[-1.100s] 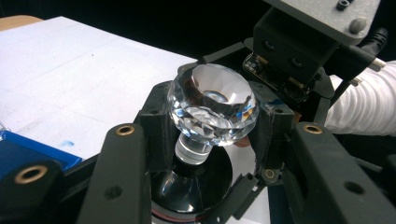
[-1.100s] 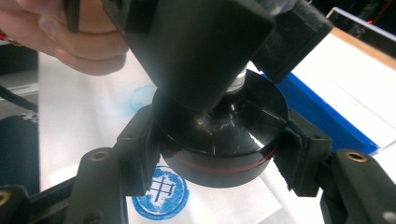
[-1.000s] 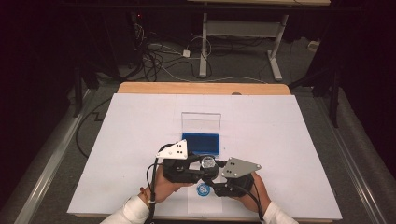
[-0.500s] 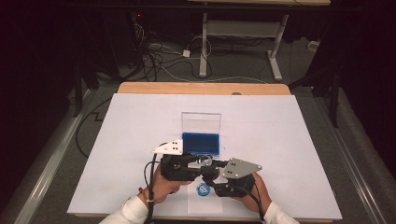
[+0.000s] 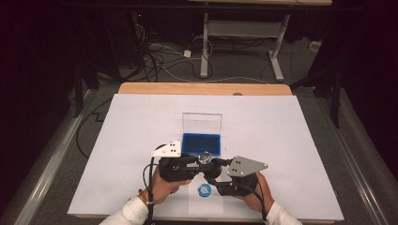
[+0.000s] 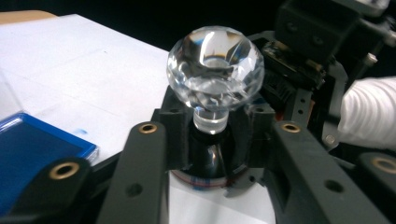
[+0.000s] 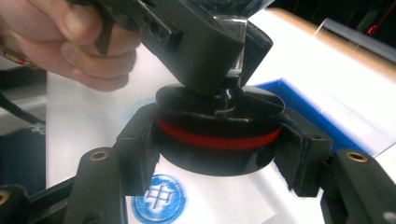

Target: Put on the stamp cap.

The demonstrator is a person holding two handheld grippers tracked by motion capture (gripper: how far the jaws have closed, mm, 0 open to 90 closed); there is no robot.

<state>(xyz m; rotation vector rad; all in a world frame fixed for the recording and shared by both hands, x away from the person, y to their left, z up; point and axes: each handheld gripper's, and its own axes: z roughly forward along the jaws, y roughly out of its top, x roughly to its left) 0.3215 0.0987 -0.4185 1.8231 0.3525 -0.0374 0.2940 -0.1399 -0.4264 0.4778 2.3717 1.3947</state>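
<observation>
A faceted clear crystal stamp is standing upright, its stem sitting in a black round base with a red band, raised above the desk.

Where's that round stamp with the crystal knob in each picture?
High view: stamp low centre, between both grippers.
Left gripper view: centre, crystal knob on top.
Right gripper view: centre, black base with red band between the fingers.
Shared landmark: blue tray.
</observation>
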